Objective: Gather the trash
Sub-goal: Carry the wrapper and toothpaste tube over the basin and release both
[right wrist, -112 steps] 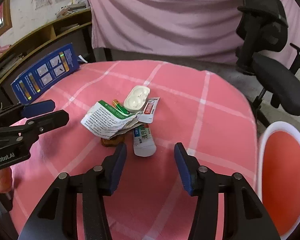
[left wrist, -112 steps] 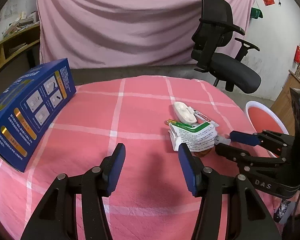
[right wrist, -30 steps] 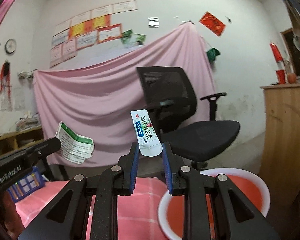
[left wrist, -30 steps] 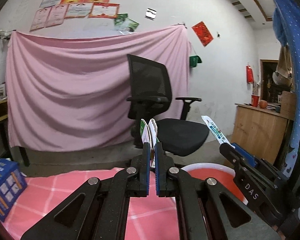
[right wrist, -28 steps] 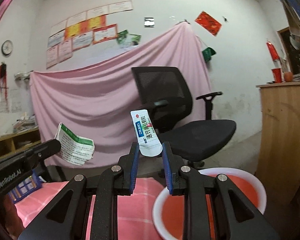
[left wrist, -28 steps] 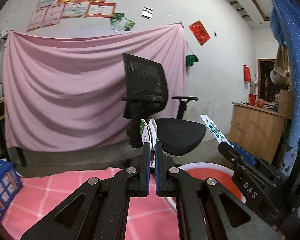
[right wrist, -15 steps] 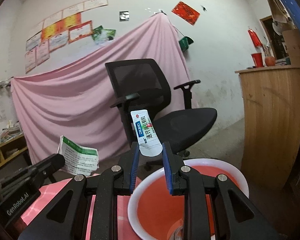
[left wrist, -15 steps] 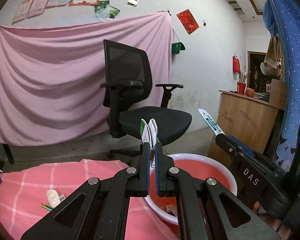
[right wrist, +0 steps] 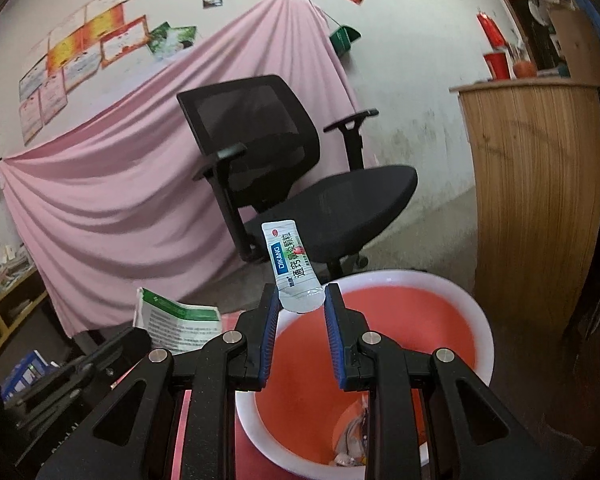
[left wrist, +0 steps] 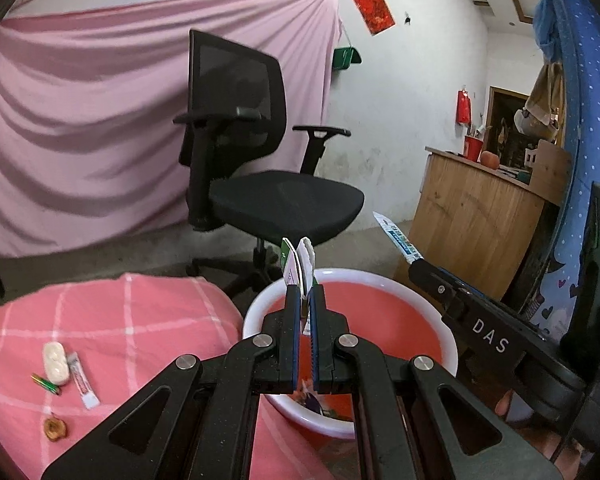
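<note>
1. Above the basin point(left wrist: 256, 308), at its near rim, we find the left gripper point(left wrist: 305, 300) clamped tight on a folded paper leaflet point(left wrist: 294, 268) with a green band – its edge stands up between the blue pads. The right-wrist view shows the same leaflet point(right wrist: 176, 320) jutting from that gripper at lower left.

2. Over the same basin point(right wrist: 480, 344) the right gripper point(right wrist: 302, 304) pinches a small white sachet point(right wrist: 290, 260) by its lower end; the sachet stands nearly upright, printed face toward the camera. In the left-wrist view it point(left wrist: 396, 238) points up and left from the right tool.

3. Inside the basin, which is white-rimmed and red within, some scraps point(right wrist: 352, 440) already lie at the bottom; we cannot tell what they are.

4. On the pink checked tablecloth point(left wrist: 140, 320), well apart from the basin, four pieces remain – a white oval case point(left wrist: 55, 363), a narrow sachet point(left wrist: 83, 380) just beside it, a green stick point(left wrist: 46, 384), and a brown round scrap point(left wrist: 55, 429).

5. Behind stand a black office chair point(left wrist: 260, 168), a pink drape point(left wrist: 80, 120) and a wooden counter point(left wrist: 480, 216).
</note>
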`<action>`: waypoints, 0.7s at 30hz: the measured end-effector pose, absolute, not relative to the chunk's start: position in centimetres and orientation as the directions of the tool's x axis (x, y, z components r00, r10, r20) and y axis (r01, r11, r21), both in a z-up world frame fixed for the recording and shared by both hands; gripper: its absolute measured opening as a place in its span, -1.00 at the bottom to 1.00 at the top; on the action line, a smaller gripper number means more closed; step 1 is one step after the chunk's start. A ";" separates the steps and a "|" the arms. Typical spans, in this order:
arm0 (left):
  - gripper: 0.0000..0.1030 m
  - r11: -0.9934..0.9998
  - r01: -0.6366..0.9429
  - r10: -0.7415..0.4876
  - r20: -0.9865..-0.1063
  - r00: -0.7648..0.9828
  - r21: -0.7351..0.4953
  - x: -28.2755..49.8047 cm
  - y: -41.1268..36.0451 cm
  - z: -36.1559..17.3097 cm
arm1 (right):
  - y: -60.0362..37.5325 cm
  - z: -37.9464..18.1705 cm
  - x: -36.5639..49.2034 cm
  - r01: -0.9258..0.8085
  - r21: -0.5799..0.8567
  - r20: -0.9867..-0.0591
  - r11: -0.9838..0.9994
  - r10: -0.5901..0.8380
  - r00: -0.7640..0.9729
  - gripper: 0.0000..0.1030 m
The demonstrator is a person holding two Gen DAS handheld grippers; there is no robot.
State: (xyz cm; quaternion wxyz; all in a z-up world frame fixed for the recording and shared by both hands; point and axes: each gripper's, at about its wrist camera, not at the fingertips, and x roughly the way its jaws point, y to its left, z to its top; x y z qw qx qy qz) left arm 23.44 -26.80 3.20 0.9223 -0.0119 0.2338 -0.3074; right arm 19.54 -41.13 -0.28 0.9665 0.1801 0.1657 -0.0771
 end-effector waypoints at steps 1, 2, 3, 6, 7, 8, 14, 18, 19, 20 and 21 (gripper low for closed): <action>-0.95 0.809 0.561 -0.577 -0.429 0.696 -0.178 23.6 -26.9 3.1 | -41.2 -0.4 19.6 0.212 0.330 -0.355 0.920 -0.088 0.931 -0.57; -0.95 0.807 0.560 -0.580 -0.434 0.689 -0.190 23.8 -27.1 3.1 | -41.4 -0.5 19.6 0.216 0.334 -0.360 0.918 -0.088 0.929 -0.57; -0.95 0.806 0.558 -0.582 -0.438 0.685 -0.198 23.9 -27.2 3.0 | -41.5 -0.5 19.6 0.219 0.336 -0.364 0.916 -0.088 0.927 -0.56; -0.93 0.799 0.560 -0.591 -0.450 0.669 -0.217 24.3 -27.7 2.9 | -41.8 -0.6 19.7 0.227 0.345 -0.375 0.911 -0.089 0.923 -0.56; -0.93 0.799 0.559 -0.591 -0.451 0.668 -0.220 24.3 -27.7 2.9 | -41.9 -0.7 19.7 0.229 0.346 -0.378 0.910 -0.089 0.922 -0.56; -0.88 0.800 0.558 -0.591 -0.452 0.669 -0.221 24.3 -27.8 2.9 | -42.0 -0.7 19.7 0.230 0.348 -0.381 0.909 -0.087 0.921 -0.56; -0.87 0.803 0.550 -0.584 -0.488 0.649 -0.230 24.9 -27.8 2.5 | -42.2 -0.7 19.6 0.234 0.355 -0.384 0.905 -0.087 0.919 -0.55; -0.87 0.814 0.536 -0.569 -0.489 0.661 -0.224 24.8 -27.2 2.5 | -42.1 -0.6 19.6 0.233 0.354 -0.383 0.906 -0.087 0.919 -0.55; -0.87 0.817 0.532 -0.566 -0.488 0.665 -0.222 24.7 -27.0 2.5 | -42.1 -0.6 19.6 0.233 0.352 -0.382 0.906 -0.088 0.920 -0.55; -0.87 0.821 0.526 -0.560 -0.486 0.671 -0.221 24.7 -26.6 2.6 | -42.0 -0.6 19.6 0.232 0.351 -0.380 0.907 -0.089 0.921 -0.55; -0.87 0.827 0.518 -0.553 -0.485 0.678 -0.218 24.6 -26.3 2.7 | -42.0 -0.5 19.7 0.229 0.350 -0.378 0.908 -0.086 0.922 -0.55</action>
